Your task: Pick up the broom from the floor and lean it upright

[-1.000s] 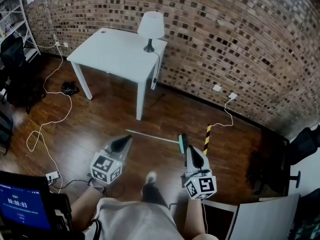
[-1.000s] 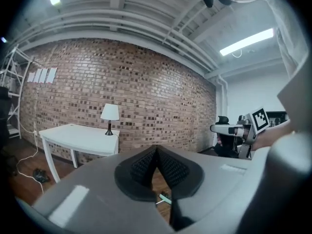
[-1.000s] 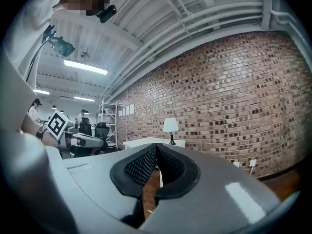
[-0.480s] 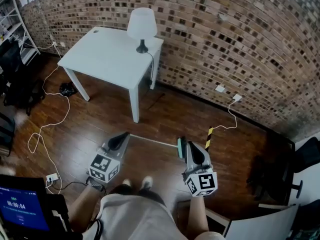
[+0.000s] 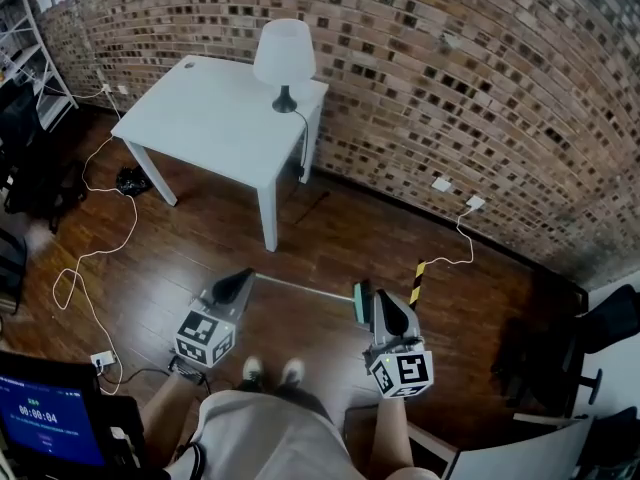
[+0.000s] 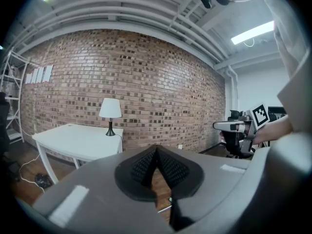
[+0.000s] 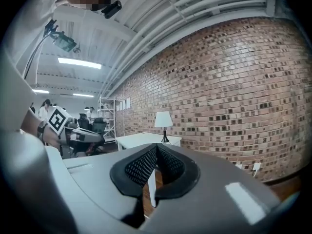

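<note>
The broom [image 5: 305, 288] lies flat on the dark wooden floor, its thin pale handle running left to right and its green head [image 5: 361, 303] at the right end. My left gripper [image 5: 243, 279] hovers by the handle's left end, its jaws shut and empty. Right beside the green head, my right gripper [image 5: 384, 299] is also shut with nothing in it. In the left gripper view the left gripper's [image 6: 156, 152] pads meet. The right gripper [image 7: 156, 149] shows the same in the right gripper view. Both point nearly level towards the brick wall.
A white table [image 5: 215, 108] with a lamp [image 5: 284, 58] stands ahead left against the brick wall [image 5: 450, 78]. White cables [image 5: 100, 248] trail over the floor at left. A yellow-black striped strip [image 5: 416, 282] lies behind the broom head. Black chairs [image 5: 590, 338] stand at right.
Both grippers have moved forward to the broom; the left tip now sits at the handle's end and the right one beside the head. The person's feet have come together.
</note>
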